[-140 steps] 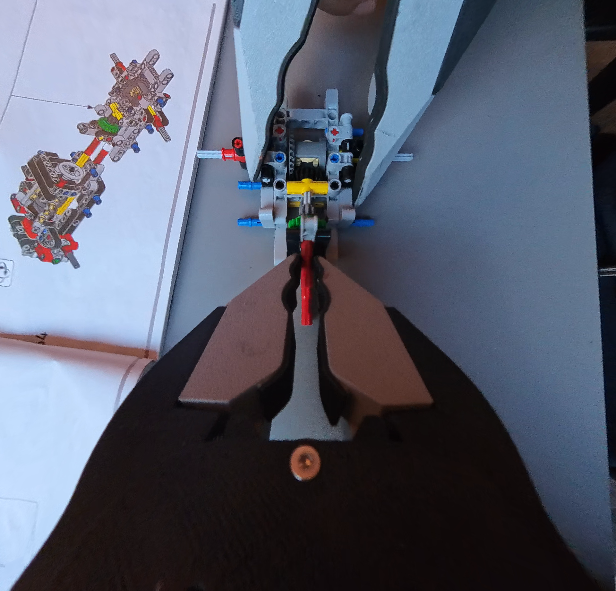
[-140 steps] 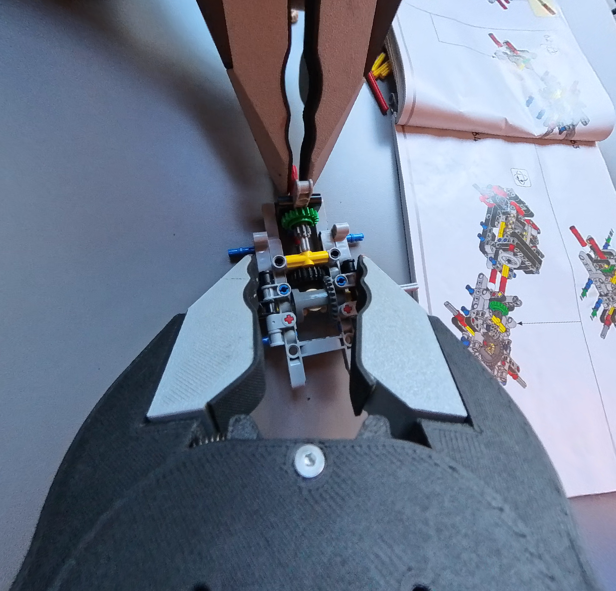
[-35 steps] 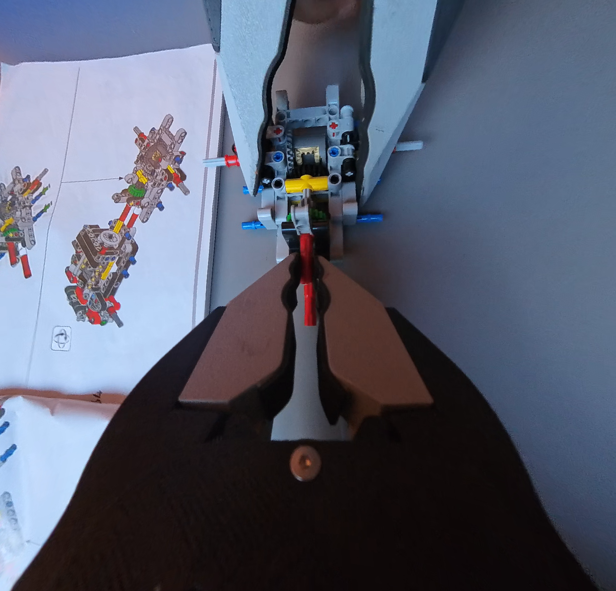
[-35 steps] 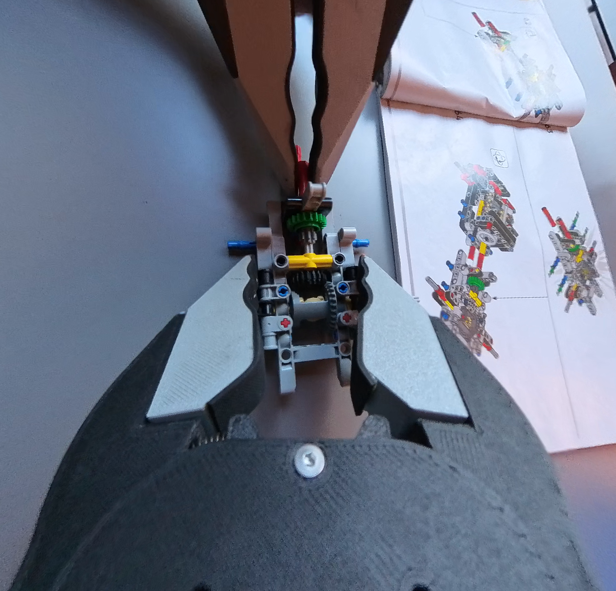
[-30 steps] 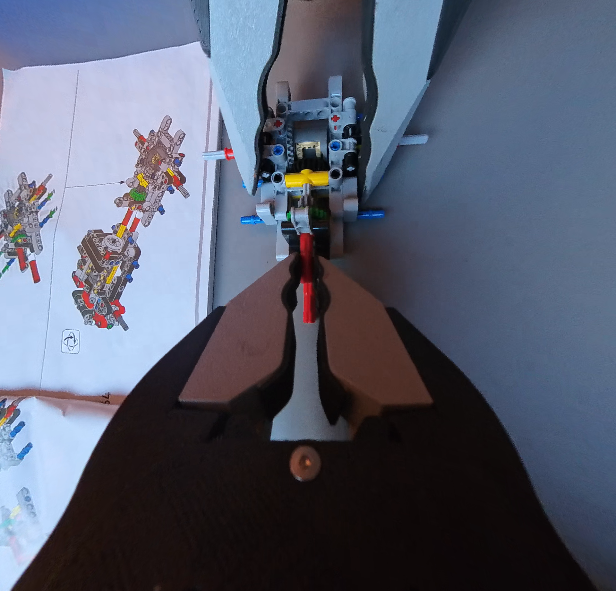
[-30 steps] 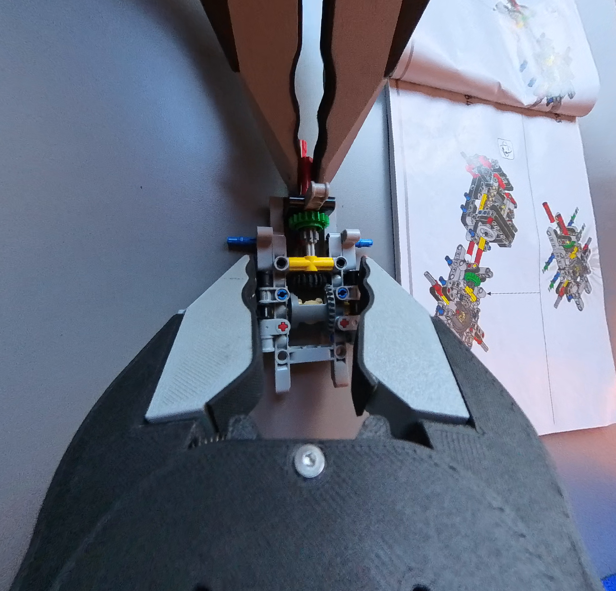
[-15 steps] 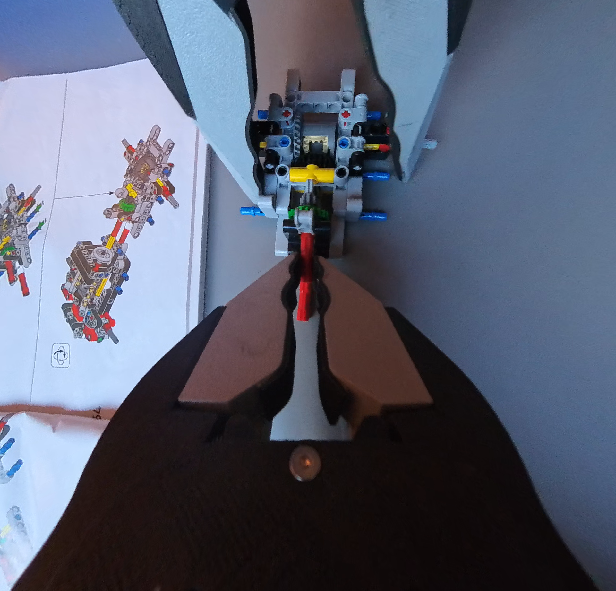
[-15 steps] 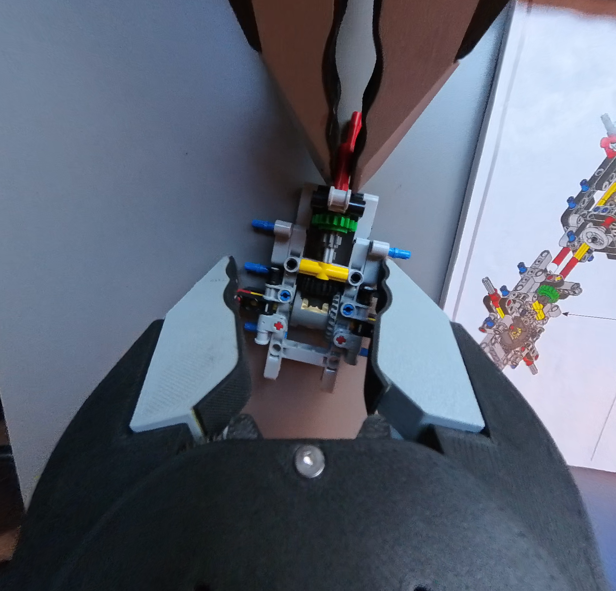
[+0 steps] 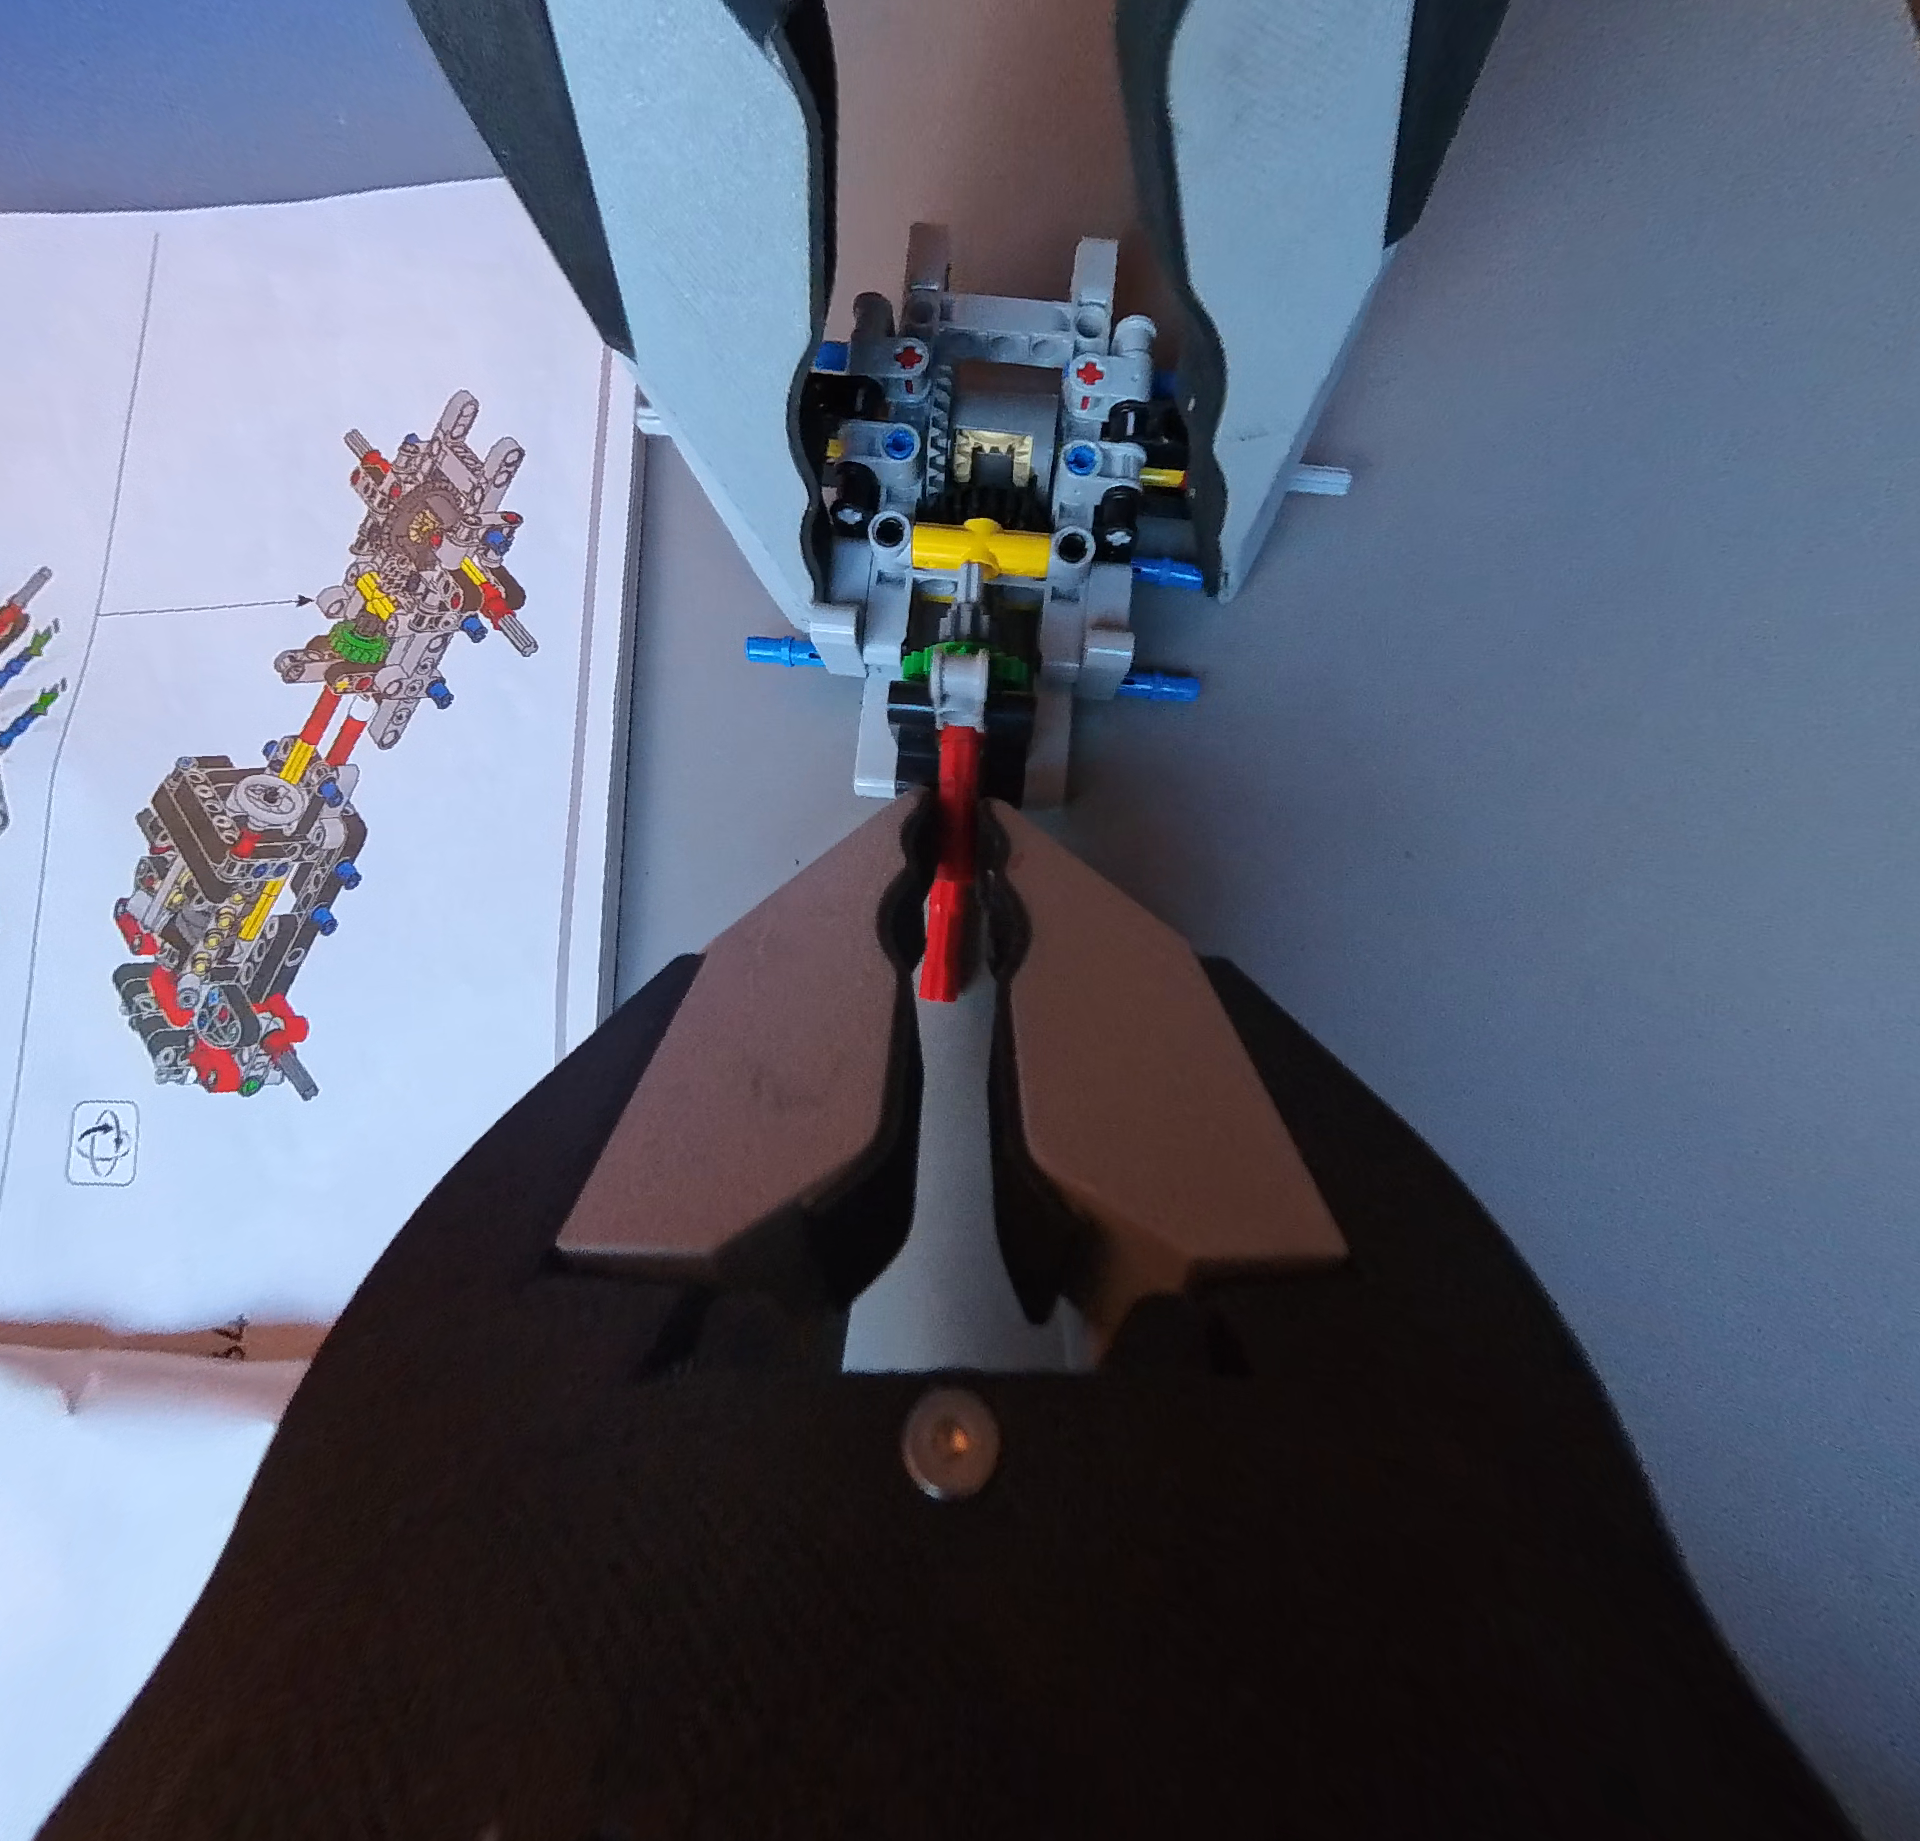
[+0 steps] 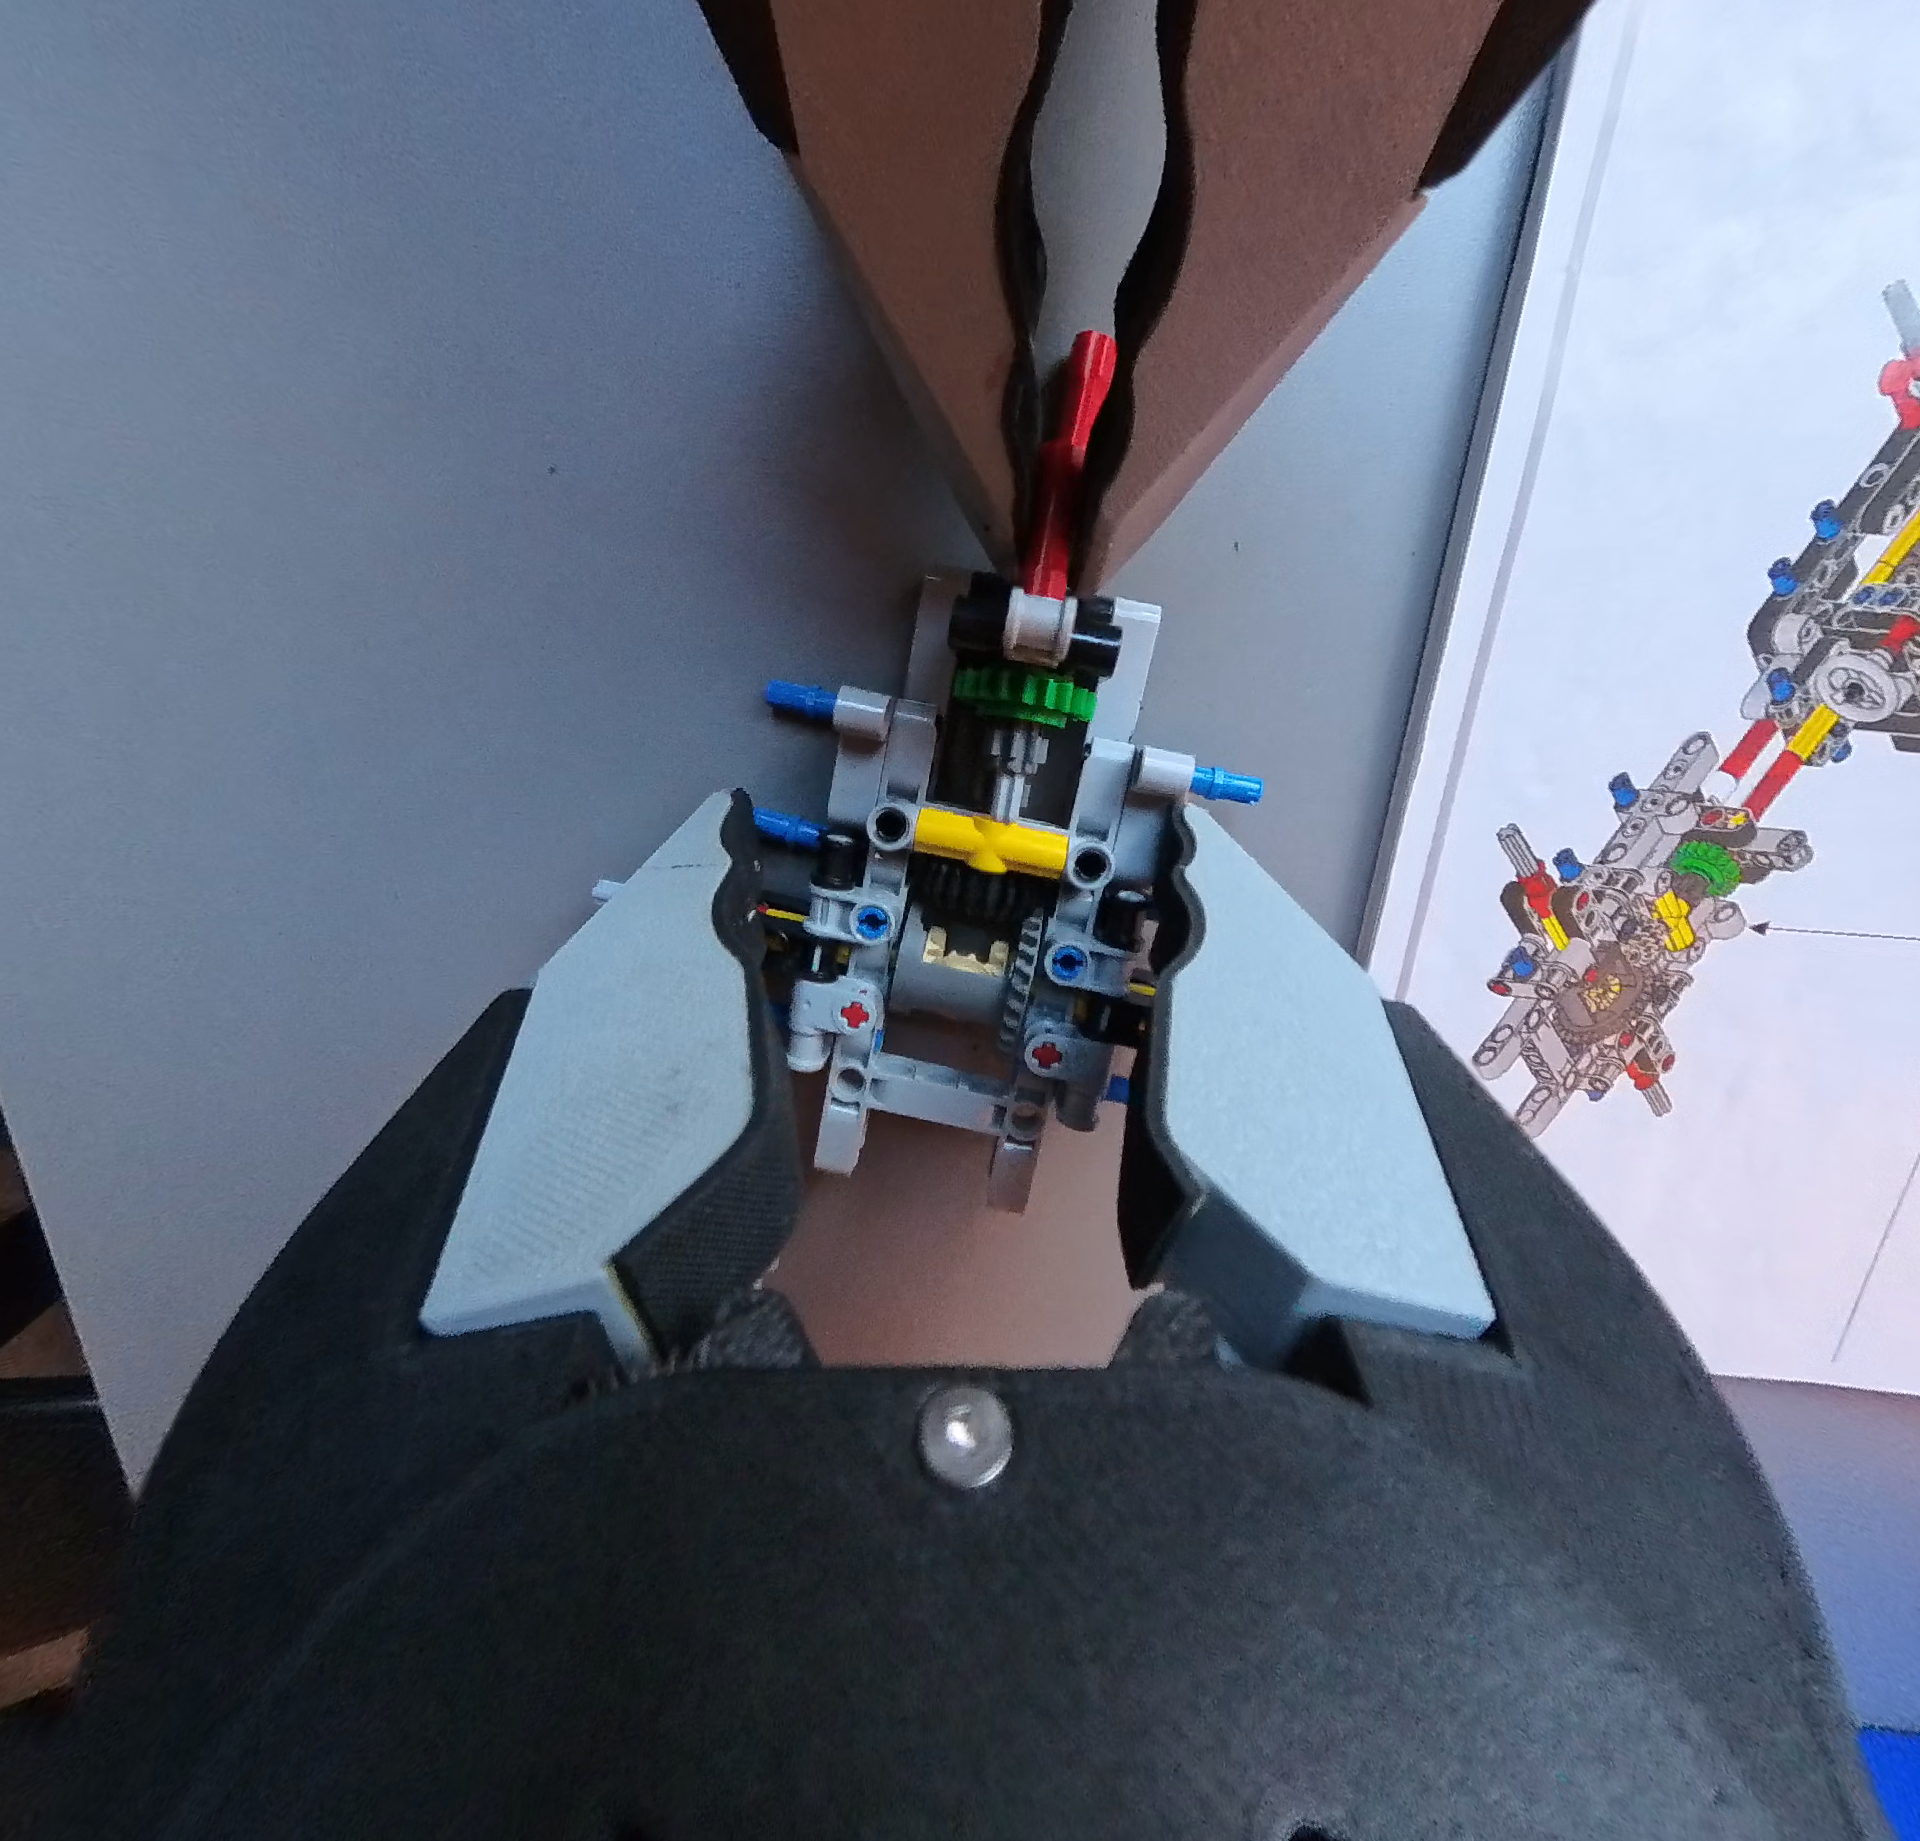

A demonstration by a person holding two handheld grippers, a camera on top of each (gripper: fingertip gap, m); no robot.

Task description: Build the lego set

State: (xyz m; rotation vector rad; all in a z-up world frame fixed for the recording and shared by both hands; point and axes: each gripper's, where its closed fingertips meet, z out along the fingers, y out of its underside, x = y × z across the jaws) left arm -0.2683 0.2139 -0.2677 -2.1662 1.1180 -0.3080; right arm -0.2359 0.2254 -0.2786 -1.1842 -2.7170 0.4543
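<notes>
Left wrist view: my left gripper point(image 9: 951, 825) pinches the red axle point(image 9: 951, 856) straight ahead, steadying the grey gear assembly point(image 9: 987, 534) beyond.

Right wrist view: my right gripper point(image 10: 961, 898) stands spread around that assembly point(image 10: 977, 918), pads not clearly pressing; instruction booklet point(image 10: 1714, 752) lies rightward for reference.

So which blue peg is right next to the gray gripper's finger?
The blue peg lowest on the left side of the toy model; the other pegs poke out farther away.
</notes>
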